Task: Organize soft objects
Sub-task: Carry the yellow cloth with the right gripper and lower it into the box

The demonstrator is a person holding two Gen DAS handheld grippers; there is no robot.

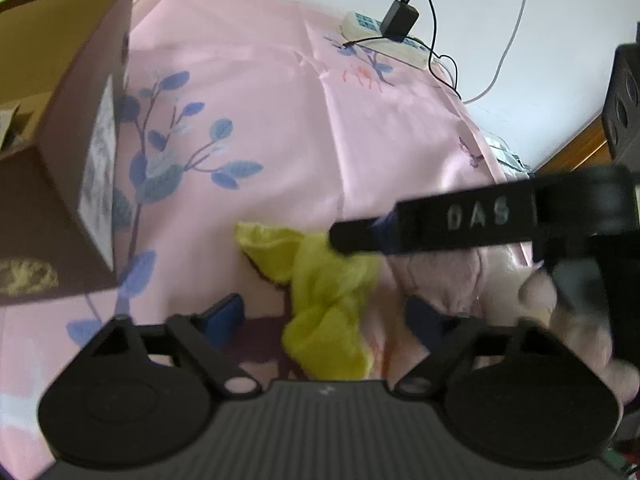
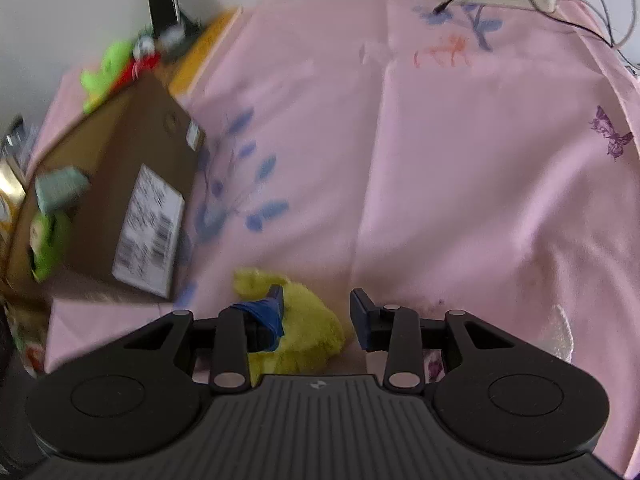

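Note:
A yellow plush toy (image 1: pixel 320 280) lies crumpled on the pink bed sheet (image 1: pixel 280 120). My left gripper (image 1: pixel 324 316) is open wide, with one finger on each side of the toy and neither pad touching it. From the right, my right gripper (image 1: pixel 340 236) reaches in over the toy's top, with a hand (image 1: pixel 560 304) behind it. In the right wrist view the toy (image 2: pixel 308 332) sits between and below the right gripper (image 2: pixel 318 304). The left fingertip (image 2: pixel 276 300) overlaps the toy, and a narrow gap shows beside the other finger. The jaws stand a little apart.
An open cardboard box (image 1: pixel 60 160) stands to the left, holding a green plush (image 2: pixel 48 248) and a grey-green item (image 2: pixel 60 188). A power strip (image 1: pixel 380 36) with a black adapter and cables lies at the far edge. A white fluffy thing (image 2: pixel 560 332) sits at right.

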